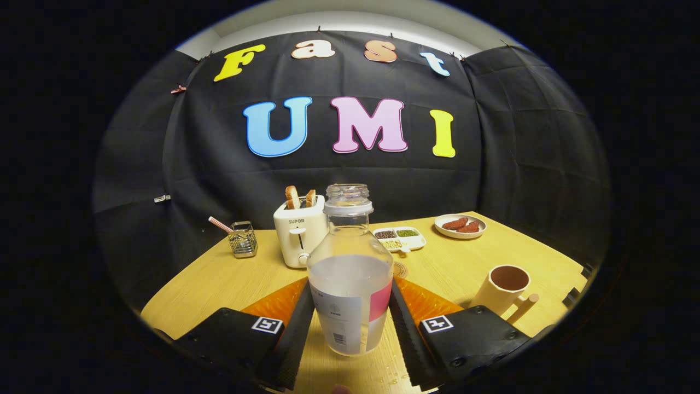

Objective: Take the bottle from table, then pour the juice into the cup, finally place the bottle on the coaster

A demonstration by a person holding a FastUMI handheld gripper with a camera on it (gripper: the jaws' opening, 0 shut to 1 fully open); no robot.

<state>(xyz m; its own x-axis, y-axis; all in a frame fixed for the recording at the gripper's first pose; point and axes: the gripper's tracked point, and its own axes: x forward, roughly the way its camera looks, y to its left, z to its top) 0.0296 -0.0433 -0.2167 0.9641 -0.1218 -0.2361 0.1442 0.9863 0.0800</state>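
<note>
Standing upright between the two fingers of the gripper (350,328), the bottle (350,271) is clear plastic, round-shouldered, with an uncapped threaded neck and a paper label around its lower half; pale cloudy juice fills it to roughly the middle. Both ribbed finger pads (298,323) lie close along its sides, the right one against the label, the left one at its edge, though I cannot tell for certain that both press on it. Drops of liquid dot the table (219,279) near the bottle's base.

Beyond the right finger a matte cup (506,290) with a peg-like handle stands apart near the table's right edge, with bare wood between it and the bottle. Just behind the bottle the rim of a round coaster (401,269) peeks out. Further back, a glossy toaster (298,232) holding two slices sits just left of the bottle's neck, a wire basket (243,239) with a striped straw stands well to its left, and a divided tray (400,237) of grains and a plate (460,225) of sausages line the far edge. Open tabletop lies to the left of the fingers.
</note>
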